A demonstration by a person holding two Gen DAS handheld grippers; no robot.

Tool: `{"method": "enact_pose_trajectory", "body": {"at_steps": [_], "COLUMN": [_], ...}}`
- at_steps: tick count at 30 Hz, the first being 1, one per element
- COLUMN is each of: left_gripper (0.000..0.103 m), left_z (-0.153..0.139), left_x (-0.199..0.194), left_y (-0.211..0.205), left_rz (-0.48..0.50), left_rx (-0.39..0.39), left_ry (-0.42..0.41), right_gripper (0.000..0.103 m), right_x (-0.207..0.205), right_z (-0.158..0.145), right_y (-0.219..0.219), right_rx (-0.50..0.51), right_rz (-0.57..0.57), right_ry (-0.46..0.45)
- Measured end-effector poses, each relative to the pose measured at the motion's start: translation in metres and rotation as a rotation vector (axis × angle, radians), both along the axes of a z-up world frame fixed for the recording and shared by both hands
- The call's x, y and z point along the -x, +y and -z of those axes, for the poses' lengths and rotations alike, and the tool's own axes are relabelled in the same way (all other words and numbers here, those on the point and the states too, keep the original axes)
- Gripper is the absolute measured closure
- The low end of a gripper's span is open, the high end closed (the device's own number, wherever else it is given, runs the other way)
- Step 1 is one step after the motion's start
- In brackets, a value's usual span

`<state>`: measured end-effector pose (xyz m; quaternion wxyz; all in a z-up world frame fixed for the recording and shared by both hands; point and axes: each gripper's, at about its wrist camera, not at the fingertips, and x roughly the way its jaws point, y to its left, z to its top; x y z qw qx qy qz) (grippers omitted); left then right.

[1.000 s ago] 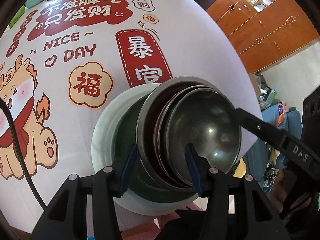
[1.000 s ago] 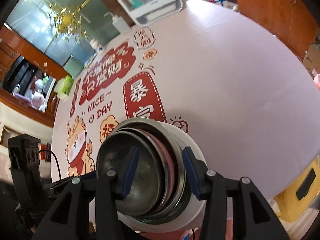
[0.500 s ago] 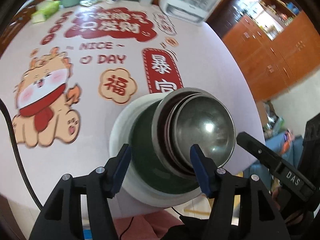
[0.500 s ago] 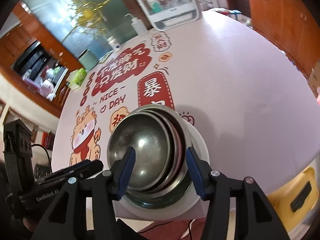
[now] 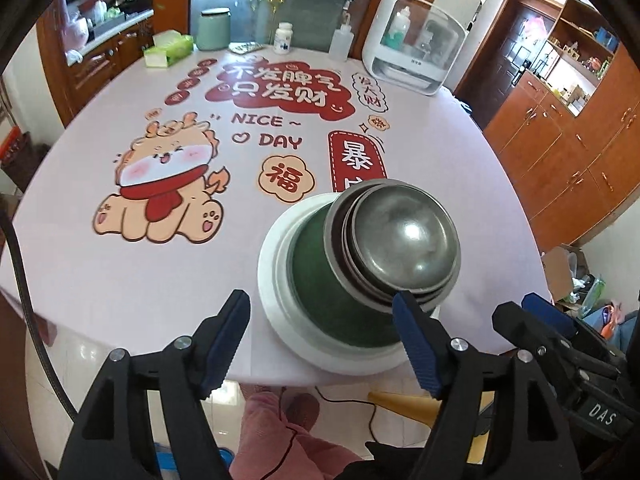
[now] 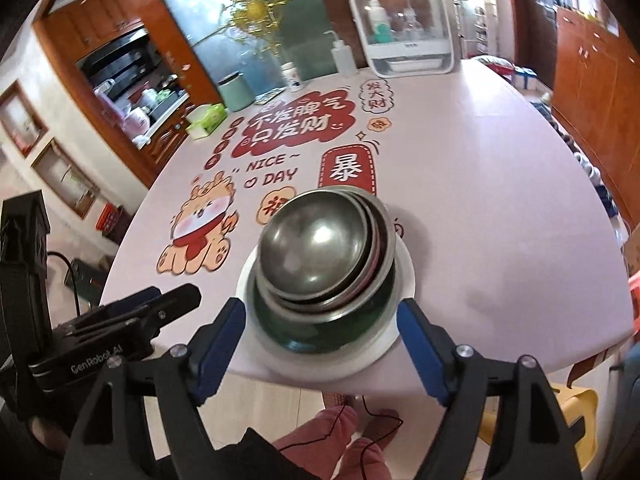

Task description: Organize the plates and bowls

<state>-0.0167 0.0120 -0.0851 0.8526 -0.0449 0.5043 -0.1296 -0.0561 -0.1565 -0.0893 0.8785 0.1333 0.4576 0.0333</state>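
A stack of nested steel bowls [image 5: 400, 240] [image 6: 316, 240] sits inside a dark green bowl [image 5: 320, 280] [image 6: 320, 328] on a white plate [image 5: 272, 280] [image 6: 404, 280] near the table's front edge. My left gripper [image 5: 320, 340] hovers above and in front of the stack, its jaws opening, with nothing between them. My right gripper [image 6: 320, 344] is likewise drawn back from the stack, jaws opening, pads clear of the bowls. Each gripper shows at the edge of the other's view.
The round table [image 5: 120, 260] carries a printed cloth with a cartoon dragon [image 5: 160, 184]. At the far edge stand a white cabinet-like appliance [image 5: 416, 52], a squeeze bottle [image 5: 340, 40], a pill bottle [image 5: 284, 38], a green canister [image 5: 214, 28] and a tissue pack [image 5: 168, 50].
Both grippers have opened, letting go of the bowl rims, and have pulled up and back from the stack. The stack stays on the plate.
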Motion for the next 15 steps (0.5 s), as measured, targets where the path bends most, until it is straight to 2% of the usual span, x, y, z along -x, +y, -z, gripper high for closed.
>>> {"method": "enact_pose_trajectory", "body": {"at_steps": [3, 6, 8, 13, 15], "left_gripper": [0.031, 0.030, 0.024, 0.020, 0.012], "left_z": [-0.011, -0.024, -0.033, -0.053, -0.059], "left_x": [0.015, 0.026, 0.031, 0.044, 0.047], "left_y": [0.002, 0.004, 0.007, 0.007, 0.007], "left_rz": [-0.004, -0.018, -0.030, -0.042, -0.048], "left_rx": [-0.008, -0.028, -0.030, -0.050, -0.048], "left_ry": [-0.015, -0.045, -0.071, -0.135, -0.150], "right_gripper": [0.020, 0.009, 0.002, 0.000, 0.000], "right_x": [0.011, 0.024, 0.028, 0.034, 0.038], "right_z": [-0.011, -0.025, -0.028, -0.035, -0.040], "right_y": [0.006, 0.010, 0.012, 0.012, 0.013], "right_rx": [0.019, 0.045, 0.051, 0.050, 0.052], "right_rz": [-0.020, -0.034, -0.049, -0.054, -0.050], "right_ry": [-0.010, -0.041, -0.050, -0.043, -0.040]}}
